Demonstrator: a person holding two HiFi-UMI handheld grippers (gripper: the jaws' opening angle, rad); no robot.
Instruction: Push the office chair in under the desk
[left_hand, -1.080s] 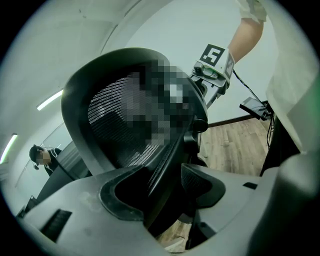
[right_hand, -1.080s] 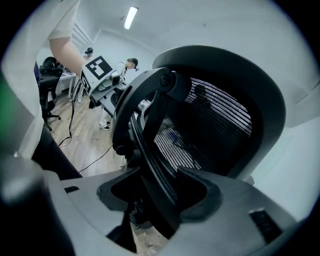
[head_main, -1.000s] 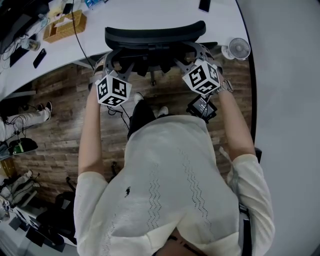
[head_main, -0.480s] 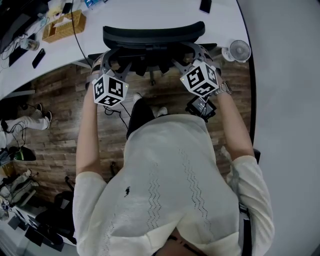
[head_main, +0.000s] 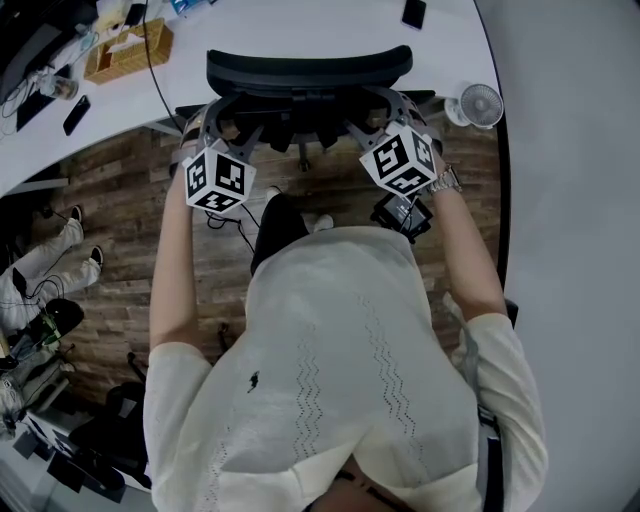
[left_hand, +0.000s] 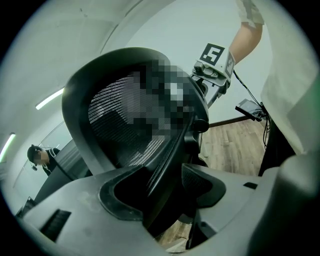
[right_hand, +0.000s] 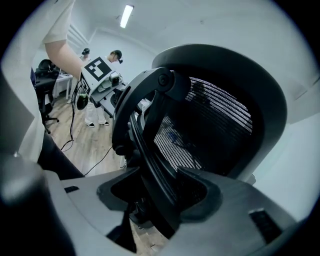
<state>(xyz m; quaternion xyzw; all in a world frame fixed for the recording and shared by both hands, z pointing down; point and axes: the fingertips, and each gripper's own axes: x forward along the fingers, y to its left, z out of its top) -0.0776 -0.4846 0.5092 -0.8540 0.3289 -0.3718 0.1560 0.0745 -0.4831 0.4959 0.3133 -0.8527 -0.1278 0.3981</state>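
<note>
Two grips, one on each side of the office chair (head_main: 300, 118). Chair stands straight ahead of the person, between body and bench (head_main: 300, 25), back turned to the person. Headrest (head_main: 308, 68) runs left to right, roughly along the bench edge, and in the head view already overlaps that edge; seat and base are hidden below the back, so how far under they sit cannot be told.

Left gripper (left_hand: 167, 192): jaws closed on the left edge of the backrest frame (left_hand: 172, 150), which passes up between the pads. Right gripper (right_hand: 160, 197): same hold on the right edge, frame bar pinched between its pads. Both sit at about the same height and equally near the chair, so neither hand leads.

Judgement: the push runs forward, away from the body, square to the headrest's long axis. Even pressure on both sides should keep the chair from swivelling or veering as it rolls.

Materials: frame is black hard plastic, curved, smooth, with a round pivot knob on the rear brace. Back panel is black mesh (right_hand: 210, 125), see-through and ribbed; likely gives a little under load, so the rigid rim is the better purchase. Gripper pads are dark and cupped, set in grey bodies.

Bench top is white and smooth with a curved front edge. Small white fan (head_main: 480, 103) and a woven basket (head_main: 125, 52) stand on it, well apart from the chair. Floor (head_main: 120, 220) is wood plank with loose cables trailing across it.
</note>
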